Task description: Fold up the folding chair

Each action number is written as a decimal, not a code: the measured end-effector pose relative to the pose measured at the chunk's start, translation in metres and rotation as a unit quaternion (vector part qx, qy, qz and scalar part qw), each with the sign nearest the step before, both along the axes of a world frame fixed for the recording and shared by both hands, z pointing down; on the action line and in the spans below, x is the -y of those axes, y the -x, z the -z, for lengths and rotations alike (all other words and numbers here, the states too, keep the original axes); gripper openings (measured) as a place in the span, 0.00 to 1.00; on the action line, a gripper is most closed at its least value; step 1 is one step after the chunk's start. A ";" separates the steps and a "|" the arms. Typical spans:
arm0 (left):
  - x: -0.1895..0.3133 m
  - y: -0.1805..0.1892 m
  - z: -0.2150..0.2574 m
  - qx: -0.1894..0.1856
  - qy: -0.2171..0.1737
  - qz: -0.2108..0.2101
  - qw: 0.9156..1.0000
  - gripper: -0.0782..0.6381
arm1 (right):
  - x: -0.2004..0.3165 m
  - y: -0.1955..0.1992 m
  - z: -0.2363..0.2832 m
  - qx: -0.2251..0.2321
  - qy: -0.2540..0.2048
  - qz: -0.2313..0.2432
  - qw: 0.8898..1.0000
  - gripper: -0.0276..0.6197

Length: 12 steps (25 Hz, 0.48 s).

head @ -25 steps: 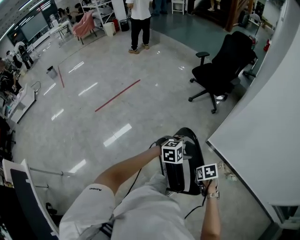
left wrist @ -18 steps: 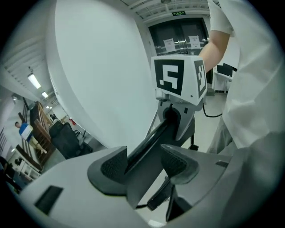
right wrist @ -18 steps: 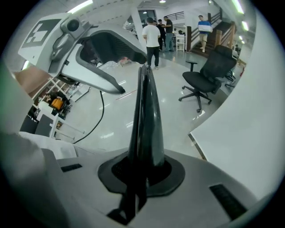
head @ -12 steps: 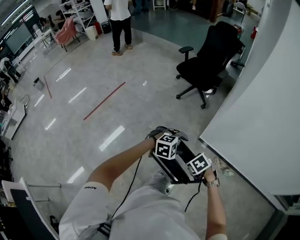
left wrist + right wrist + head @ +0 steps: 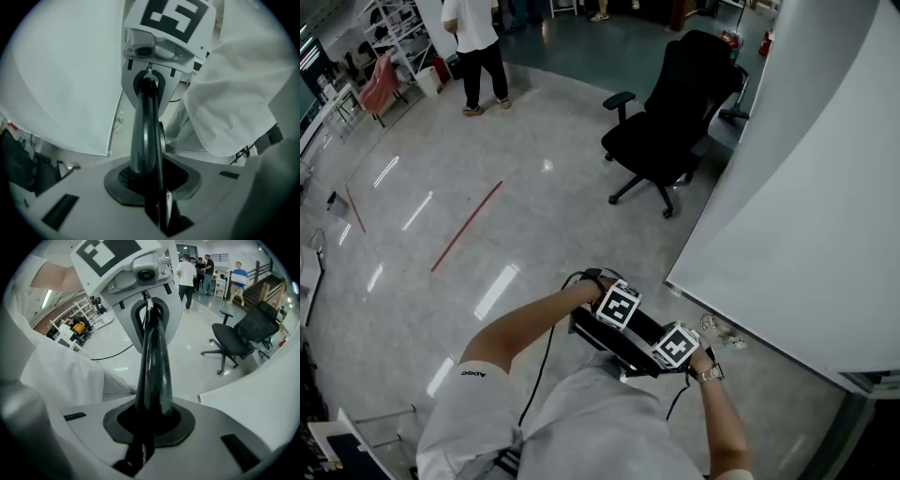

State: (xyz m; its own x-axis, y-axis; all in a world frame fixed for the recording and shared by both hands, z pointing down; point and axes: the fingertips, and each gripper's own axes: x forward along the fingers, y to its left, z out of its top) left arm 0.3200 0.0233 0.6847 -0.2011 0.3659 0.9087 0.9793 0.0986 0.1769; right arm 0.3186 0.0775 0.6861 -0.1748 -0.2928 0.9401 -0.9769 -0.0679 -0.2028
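The black folding chair [image 5: 614, 339] sits at 6 o'clock in the head view, a flat slab close against the person's white shirt [image 5: 581, 422]. The left gripper [image 5: 149, 185] has just been closing its jaws, which now pinch the chair's thin edge. The right gripper [image 5: 149, 418] clamps its narrow jaws on the chair's glossy rim, opposite the left. A white partition [image 5: 806, 206] stands at 3 o'clock, a black office chair [image 5: 670, 117] at 1, red floor tape [image 5: 467, 227] at 10, and a standing person [image 5: 473, 47] at 11.
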 end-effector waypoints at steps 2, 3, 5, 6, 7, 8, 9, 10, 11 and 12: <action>-0.005 -0.017 0.003 0.013 0.010 0.007 1.000 0.23 | -0.001 -0.014 -0.003 0.006 -0.003 -0.001 1.000 0.10; -0.005 -0.024 0.002 0.018 0.007 0.008 1.000 0.23 | -0.001 -0.021 -0.005 0.008 -0.006 -0.005 1.000 0.10; -0.002 -0.037 -0.004 0.030 -0.009 0.012 0.999 0.22 | -0.002 -0.034 -0.008 0.014 -0.010 -0.008 1.000 0.10; -0.002 -0.041 -0.006 0.038 -0.013 0.015 0.999 0.21 | -0.003 -0.037 -0.008 0.020 -0.012 -0.011 1.000 0.10; -0.004 -0.043 -0.007 0.044 -0.014 0.016 0.999 0.21 | -0.004 -0.039 -0.009 0.029 -0.014 -0.016 0.999 0.11; -0.007 -0.042 -0.005 0.048 -0.011 0.015 0.999 0.21 | -0.007 -0.039 -0.009 0.041 -0.019 -0.024 0.999 0.11; -0.011 -0.041 -0.002 0.050 -0.005 0.014 0.999 0.21 | -0.010 -0.038 -0.007 0.053 -0.024 -0.033 0.998 0.13; -0.014 -0.040 0.002 0.052 0.000 0.014 0.999 0.21 | -0.014 -0.038 -0.005 0.063 -0.031 -0.040 0.997 0.15; -0.015 -0.041 0.005 0.051 0.001 0.014 0.999 0.21 | -0.019 -0.040 -0.001 0.069 -0.038 -0.044 0.996 0.18; -0.015 -0.045 0.006 0.050 -0.003 0.014 0.999 0.21 | -0.023 -0.044 0.001 0.071 -0.045 -0.045 0.995 0.21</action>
State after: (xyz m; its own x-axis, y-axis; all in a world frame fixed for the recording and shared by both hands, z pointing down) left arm 0.3649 0.0385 0.6788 -0.2803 0.3672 0.8869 0.9592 0.0701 0.2741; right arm 0.3627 0.1007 0.6847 -0.2737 -0.3948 0.8771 -0.9285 -0.1296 -0.3481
